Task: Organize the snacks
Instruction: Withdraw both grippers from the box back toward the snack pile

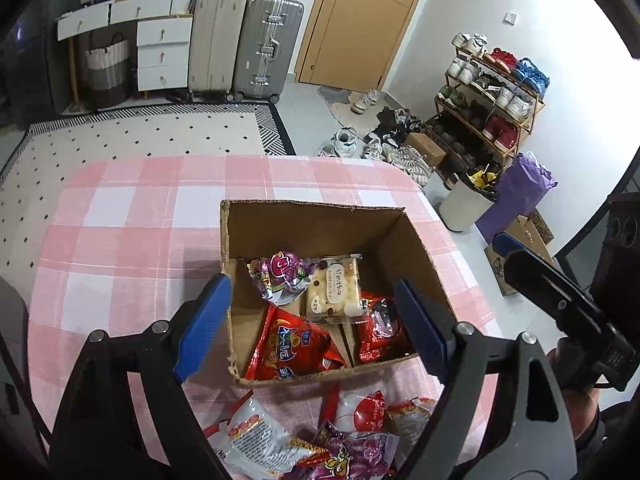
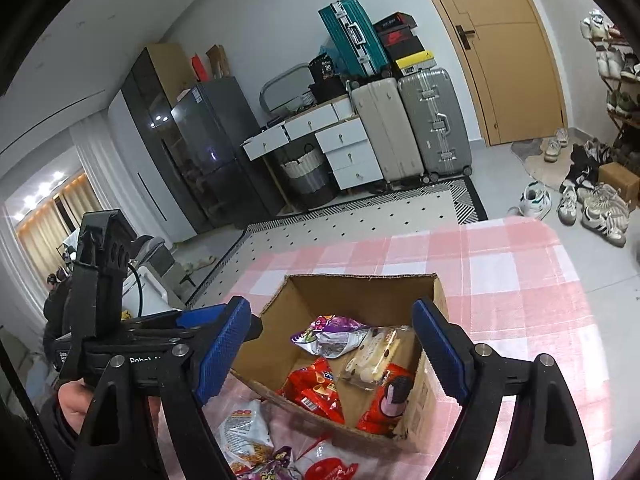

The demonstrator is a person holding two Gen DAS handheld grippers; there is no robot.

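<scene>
Open-topped cardboard box (image 1: pixel 320 220) sits upright, long axis running away from camera

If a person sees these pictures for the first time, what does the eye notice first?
An open cardboard box with bright snack packets inside stands in the middle of the pink checked tablecloth. More packets lie loose in front of it. Both hand-held grippers, left and right, are open above the box, holding nothing.

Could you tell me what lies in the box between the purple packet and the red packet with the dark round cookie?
A cream cake packet lies between the purple packet and the red one, overlapping both, in the left wrist view.
</scene>
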